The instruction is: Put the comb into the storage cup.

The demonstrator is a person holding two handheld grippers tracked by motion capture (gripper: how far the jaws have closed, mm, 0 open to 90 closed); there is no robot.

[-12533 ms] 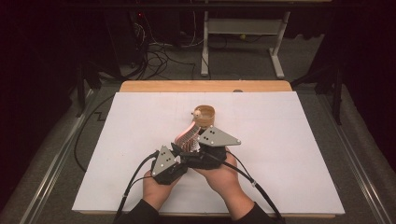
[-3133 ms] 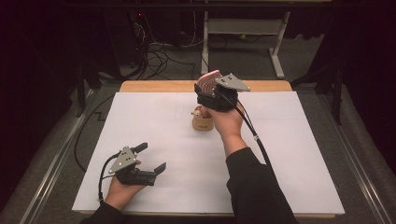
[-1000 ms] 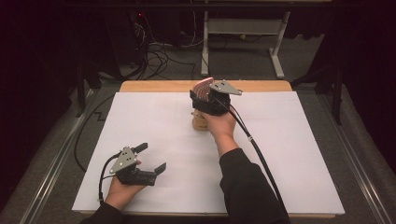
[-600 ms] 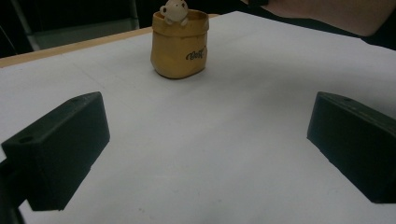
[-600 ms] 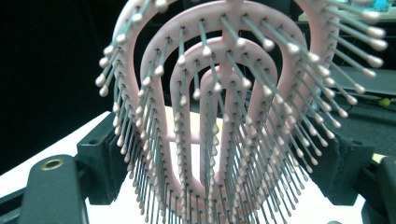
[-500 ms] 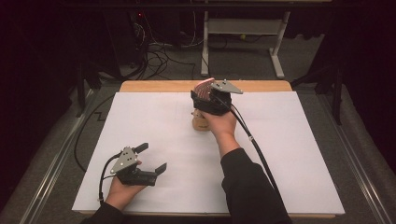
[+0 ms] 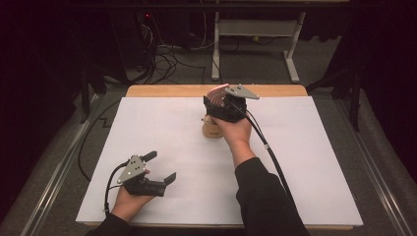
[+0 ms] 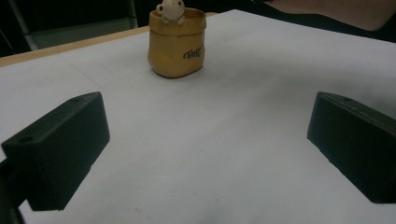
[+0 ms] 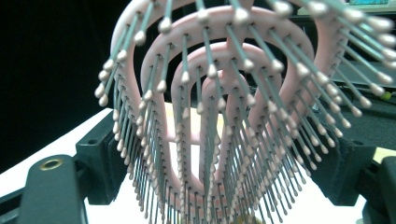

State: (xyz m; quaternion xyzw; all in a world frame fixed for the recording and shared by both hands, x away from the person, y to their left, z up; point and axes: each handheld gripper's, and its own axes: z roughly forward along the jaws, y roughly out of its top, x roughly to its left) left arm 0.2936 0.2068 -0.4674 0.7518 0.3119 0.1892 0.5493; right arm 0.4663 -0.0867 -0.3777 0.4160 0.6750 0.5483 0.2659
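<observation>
The pink hairbrush [image 9: 224,116] sits between my right fingers [image 9: 98,163], its looped pink frame and grey ball-tipped bristles rising straight in front of the right gripper view; my right gripper [image 7: 223,101] has closed nearly all the way on it, the black pads pressing the brush from both sides; in the high view the brush [image 7: 215,92] shows as a pink fan at the far end of that gripper, held up off the counter [image 7: 314,162] near its far edge.

Just under and nearer to me than the brush stands the small tan pot [image 7: 212,129], upright on the white counter, partly covered by my right hand [image 7: 235,129]; in the left gripper view the same pot [image 8: 176,44] reads as a yellow-brown sack-shaped cup with dark lettering on its side and a little pale figure [image 8: 171,9] perched at its rim.

My left gripper [image 7: 153,169] rests low at the near left of the counter, well apart from the pot and brush; its fingers [image 8: 60,149] stand wide open with nothing between them but bare white surface, pointed toward the pot.

Each gripper trails a black cable [image 7: 268,152] back toward me; beyond the counter's wooden far strip [image 7: 162,90] lie a dark floor, tangled cords [image 7: 167,56] and a white table frame [image 7: 255,34].
</observation>
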